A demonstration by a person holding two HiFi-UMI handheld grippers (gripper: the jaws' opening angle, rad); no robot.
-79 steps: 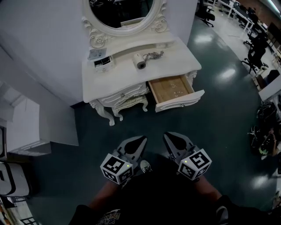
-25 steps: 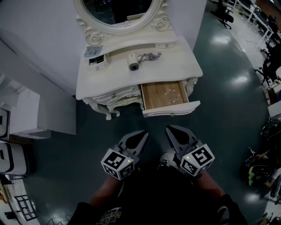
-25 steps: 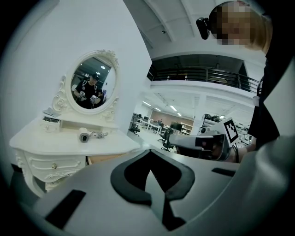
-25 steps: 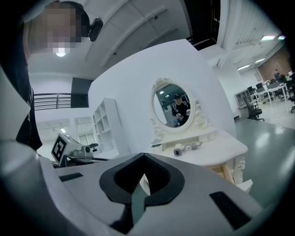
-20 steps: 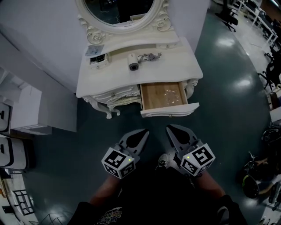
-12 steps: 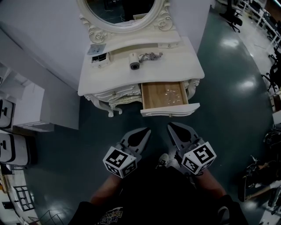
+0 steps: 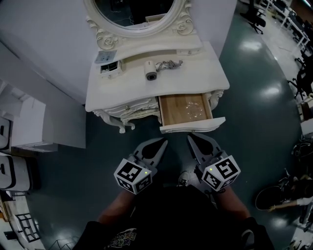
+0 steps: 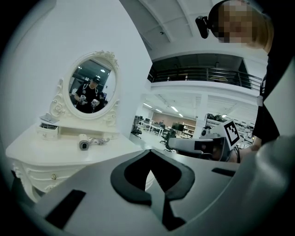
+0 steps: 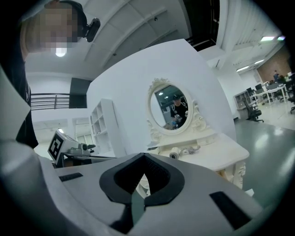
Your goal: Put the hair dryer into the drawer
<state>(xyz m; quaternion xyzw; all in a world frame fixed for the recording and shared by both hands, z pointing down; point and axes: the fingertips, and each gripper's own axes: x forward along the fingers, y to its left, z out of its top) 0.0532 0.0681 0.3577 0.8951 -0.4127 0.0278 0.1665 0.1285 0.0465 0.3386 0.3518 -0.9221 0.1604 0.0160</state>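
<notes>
The white hair dryer [image 7: 151,71] lies on top of the white vanity table [image 7: 205,68], nozzle toward me, its cord [image 7: 171,63] coiled to its right. Below the tabletop's right half the wooden drawer [image 7: 186,108] stands pulled out. My left gripper [image 7: 162,142] and right gripper [image 7: 191,138] hover side by side over the floor just short of the drawer front, both shut and holding nothing. The left gripper view has the hair dryer [image 8: 84,144] beyond the shut left gripper [image 8: 150,165]. From the right gripper [image 9: 144,161] the hair dryer [image 9: 174,155] shows under the mirror.
An oval mirror [image 7: 137,12] in a carved frame rises behind the tabletop. A small white box [image 7: 109,68] sits at the table's back left. White shelving [image 7: 29,127] stands to the left. Dark glossy floor [image 7: 254,112] spreads to the right, with office chairs [image 7: 305,73] at its edge.
Both grippers have edged forward toward the open drawer's front, still shut and empty. The hair dryer and drawer have not moved.
</notes>
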